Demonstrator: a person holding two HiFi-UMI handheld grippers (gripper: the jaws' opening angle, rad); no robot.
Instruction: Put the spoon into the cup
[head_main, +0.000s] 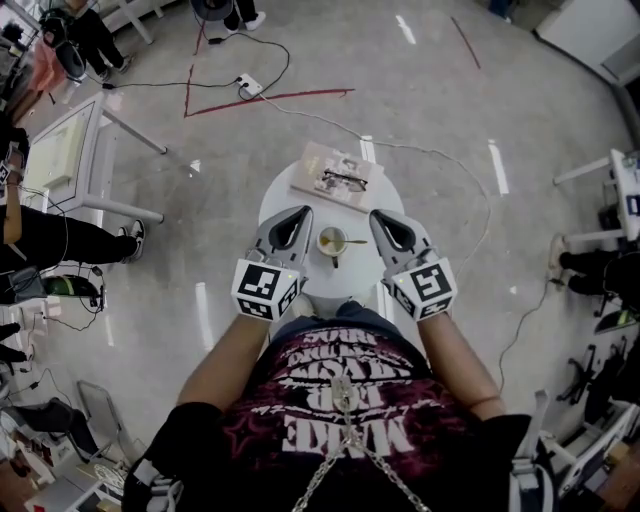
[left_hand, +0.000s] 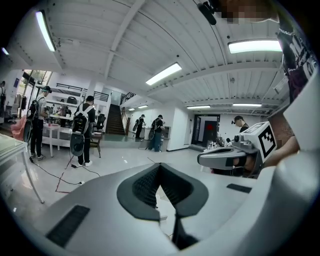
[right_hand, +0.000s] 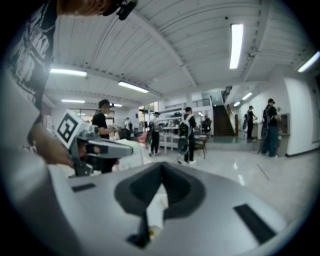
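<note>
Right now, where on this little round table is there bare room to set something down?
Bare tabletop shows along the table's left rim, between the book and the left claw, and at the near rim this side of the cup. The far side is taken by the book, and the right claw hangs over the right flank.

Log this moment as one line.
spoon: in cup | left gripper: shut, empty | right gripper: shut, empty | both over table, flanking cup
</note>
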